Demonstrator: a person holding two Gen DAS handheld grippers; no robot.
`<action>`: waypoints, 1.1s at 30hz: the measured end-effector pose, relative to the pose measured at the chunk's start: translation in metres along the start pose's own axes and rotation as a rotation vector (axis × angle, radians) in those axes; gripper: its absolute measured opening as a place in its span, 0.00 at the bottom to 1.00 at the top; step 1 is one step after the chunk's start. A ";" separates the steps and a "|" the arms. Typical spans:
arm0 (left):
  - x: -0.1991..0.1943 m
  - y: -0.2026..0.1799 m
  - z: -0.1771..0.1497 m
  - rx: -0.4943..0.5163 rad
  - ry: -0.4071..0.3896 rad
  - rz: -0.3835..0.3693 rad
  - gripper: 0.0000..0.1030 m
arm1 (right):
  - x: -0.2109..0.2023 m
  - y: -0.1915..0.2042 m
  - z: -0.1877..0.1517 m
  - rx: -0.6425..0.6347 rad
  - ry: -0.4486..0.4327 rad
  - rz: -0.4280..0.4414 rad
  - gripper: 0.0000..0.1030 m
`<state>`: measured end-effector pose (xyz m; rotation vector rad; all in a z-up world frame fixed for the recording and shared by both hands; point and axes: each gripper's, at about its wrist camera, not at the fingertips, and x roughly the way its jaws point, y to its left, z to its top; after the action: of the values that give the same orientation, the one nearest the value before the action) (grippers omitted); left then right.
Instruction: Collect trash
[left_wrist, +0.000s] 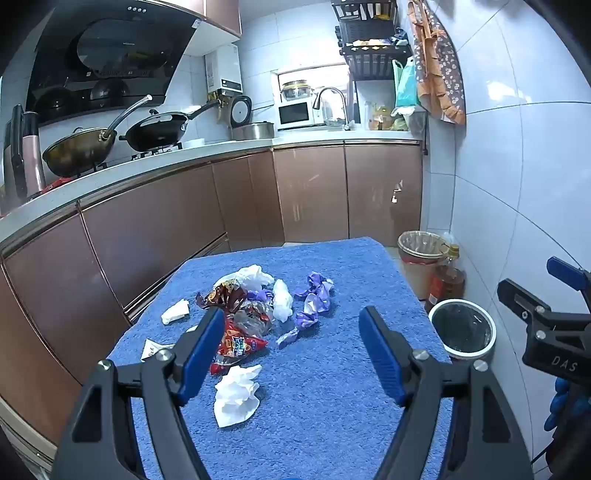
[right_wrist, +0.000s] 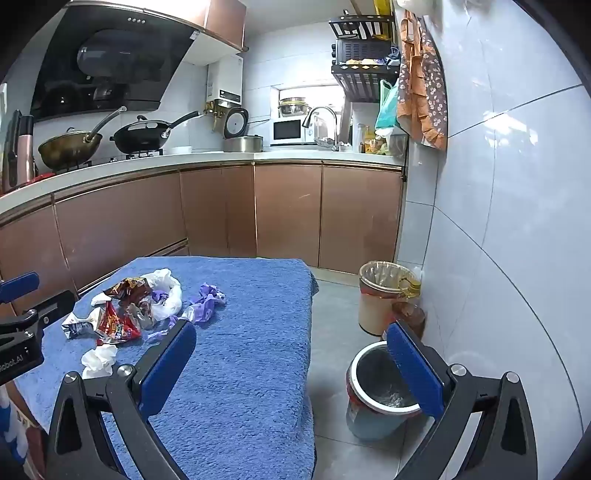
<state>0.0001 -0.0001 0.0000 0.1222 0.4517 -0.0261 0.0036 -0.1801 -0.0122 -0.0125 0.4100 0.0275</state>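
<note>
A: Both sets of fingers wide apart and empty: left gripper (left_wrist: 291, 332) faces the trash (left_wrist: 258, 314) heaped on the blue tabletop (left_wrist: 351, 424).

B: Right gripper (right_wrist: 291, 350) hangs nearer the bin (right_wrist: 384, 384), likely for drops.

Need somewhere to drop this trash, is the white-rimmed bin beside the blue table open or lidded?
Open: the white-rimmed bin shows no lid, and its dark lined inside is visible from above.

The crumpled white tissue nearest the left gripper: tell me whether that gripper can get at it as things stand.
Probably yes. The left gripper is open and empty, and the white tissue lies alone on the blue towel just below its fingers, with nothing over it.
</note>
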 end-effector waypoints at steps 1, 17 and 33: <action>0.000 0.000 0.000 0.001 0.000 0.000 0.72 | 0.000 0.000 0.000 0.005 0.005 0.002 1.00; -0.001 -0.001 -0.004 -0.020 0.006 0.016 0.72 | -0.010 0.000 0.004 -0.018 -0.023 -0.025 1.00; -0.010 0.005 -0.004 -0.038 -0.020 0.017 0.71 | -0.020 0.002 0.006 -0.031 -0.049 -0.047 1.00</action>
<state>-0.0105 0.0051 0.0013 0.0883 0.4307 -0.0016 -0.0126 -0.1786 0.0011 -0.0523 0.3598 -0.0117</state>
